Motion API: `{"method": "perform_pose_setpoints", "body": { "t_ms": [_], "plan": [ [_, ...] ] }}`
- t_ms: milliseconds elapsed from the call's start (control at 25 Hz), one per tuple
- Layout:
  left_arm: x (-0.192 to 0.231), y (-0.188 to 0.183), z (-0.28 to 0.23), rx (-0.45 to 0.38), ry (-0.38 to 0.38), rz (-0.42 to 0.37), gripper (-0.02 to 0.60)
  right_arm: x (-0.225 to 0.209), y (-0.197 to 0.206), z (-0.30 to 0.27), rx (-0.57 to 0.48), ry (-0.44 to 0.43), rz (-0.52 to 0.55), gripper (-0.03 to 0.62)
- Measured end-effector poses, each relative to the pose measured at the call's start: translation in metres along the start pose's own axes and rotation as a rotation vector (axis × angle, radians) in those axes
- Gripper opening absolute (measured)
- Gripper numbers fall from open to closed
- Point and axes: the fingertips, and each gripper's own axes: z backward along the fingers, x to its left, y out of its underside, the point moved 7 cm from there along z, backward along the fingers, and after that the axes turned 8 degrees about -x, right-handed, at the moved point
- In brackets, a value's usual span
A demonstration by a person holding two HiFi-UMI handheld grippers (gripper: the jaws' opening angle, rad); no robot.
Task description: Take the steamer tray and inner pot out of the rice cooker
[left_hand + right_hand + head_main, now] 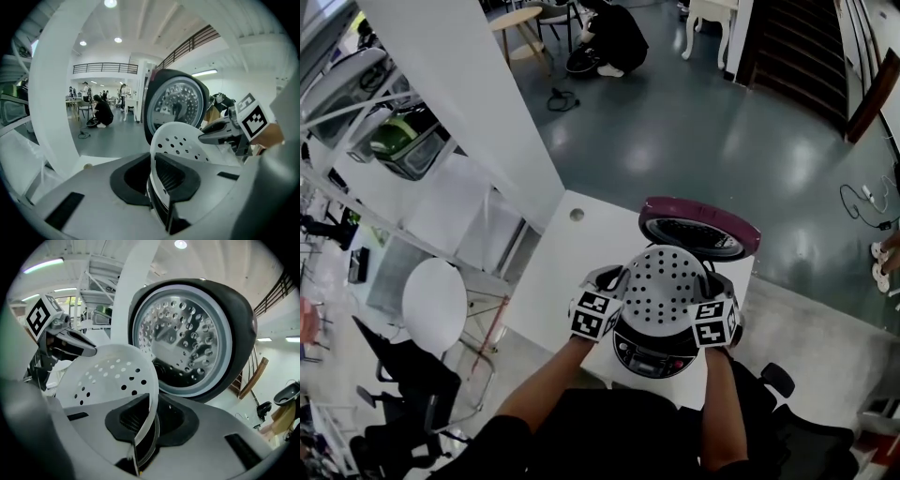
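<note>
Head view, looking steeply down: from the left of the frame, a round white stool stands on the grey floor beside a white table, and at the table's near edge a person's two forearms reach up from the bottom of the picture. The left gripper, its marker cube facing the camera, is clamped on the left rim of the white perforated steamer tray, which sits at centre frame directly over the open rice cooker. The right gripper is clamped on the tray's opposite rim, at centre right. Whether the tray is clear of the cooker's mouth cannot be told from this angle, and it covers whatever lies below it. Just above and to the right of the tray, the cooker's maroon lid stands open. A person in dark clothes crouches on the floor at the top of the frame. The left gripper view shows that gripper's black pads pressed either side of the thin white rim, low at centre, with the lid's dimpled metal inner face beyond. The right gripper view shows the same pinch on the far rim.
</note>
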Motion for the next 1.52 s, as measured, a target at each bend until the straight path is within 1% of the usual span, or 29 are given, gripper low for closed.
{"method": "perform_pose_setpoints", "body": {
  "t_ms": [120, 240, 440, 600, 760, 880, 1080, 1200, 1320, 1360, 1520],
  "plan": [
    [0.012, -0.008, 0.015, -0.038, -0.015, 0.024, 0.029, 0.009, -0.016, 0.001, -0.030, -0.023, -0.036, 0.044],
    [0.032, -0.010, 0.031, -0.048, -0.019, 0.045, 0.028, 0.027, -0.029, -0.005, -0.036, -0.043, -0.057, 0.043],
    [0.075, -0.008, 0.057, -0.044, -0.017, 0.062, 0.026, 0.070, -0.048, -0.025, -0.017, -0.062, -0.076, 0.041],
    [0.110, -0.010, 0.071, -0.062, 0.006, 0.069, 0.026, 0.099, -0.065, -0.038, 0.001, -0.060, -0.096, 0.043],
    [0.152, -0.006, 0.088, -0.072, 0.000, 0.080, 0.026, 0.132, -0.081, -0.061, 0.004, -0.064, -0.103, 0.043],
    [0.183, 0.005, 0.094, -0.058, 0.001, 0.106, 0.026, 0.156, -0.090, -0.079, 0.029, -0.078, -0.096, 0.043],
    [0.232, 0.022, 0.098, -0.038, 0.010, 0.118, 0.026, 0.191, -0.101, -0.114, 0.071, -0.117, -0.145, 0.042],
    [0.255, 0.036, 0.093, -0.011, 0.018, 0.121, 0.026, 0.206, -0.101, -0.134, 0.102, -0.117, -0.157, 0.040],
    [0.278, 0.054, 0.082, 0.032, 0.027, 0.143, 0.026, 0.220, -0.092, -0.158, 0.119, -0.121, -0.193, 0.037],
    [0.284, 0.060, 0.078, 0.049, 0.030, 0.142, 0.026, 0.224, -0.088, -0.165, 0.127, -0.124, -0.206, 0.037],
    [0.307, 0.087, 0.058, 0.121, 0.029, 0.067, 0.026, 0.244, -0.064, -0.196, 0.179, -0.132, -0.243, 0.037]
  ]
}}
